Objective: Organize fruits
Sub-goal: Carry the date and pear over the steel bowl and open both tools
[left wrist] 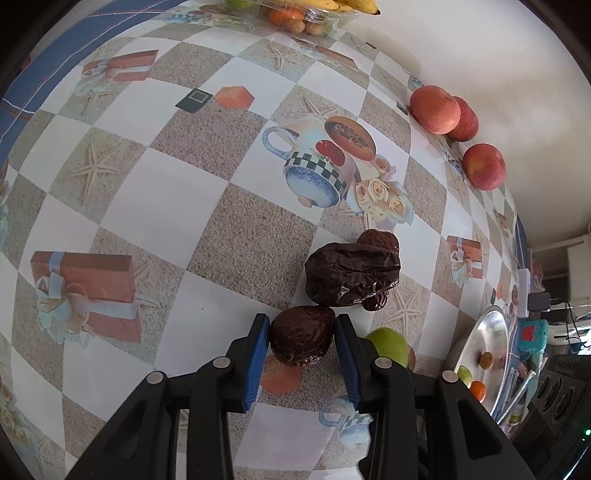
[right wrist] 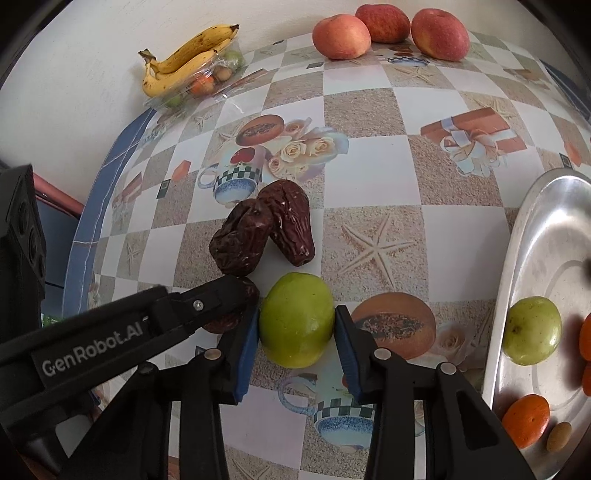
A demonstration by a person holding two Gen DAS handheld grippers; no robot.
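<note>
Both hands are at the pick-up step, each on its own fruit. The left hand-held gripper has its blue pads on either side of a wrinkled brown date, touching or all but touching it; whether it has actual grip I cannot tell. The right hand-held gripper brackets a green fruit on the table, with pads hard against its sides, apparently clamped. Two more dates lie touching each other just beyond.

The next move, as I judge it, calls for a firm pinch and a lift, then a carry to the steel plate at the right, without the two arms fouling each other.

The plate already holds another green fruit, small orange fruits and a little tan one. A clear plastic tray by the wall holds mixed small fruit with bananas on top. Three peaches sit loose at the far edge.
</note>
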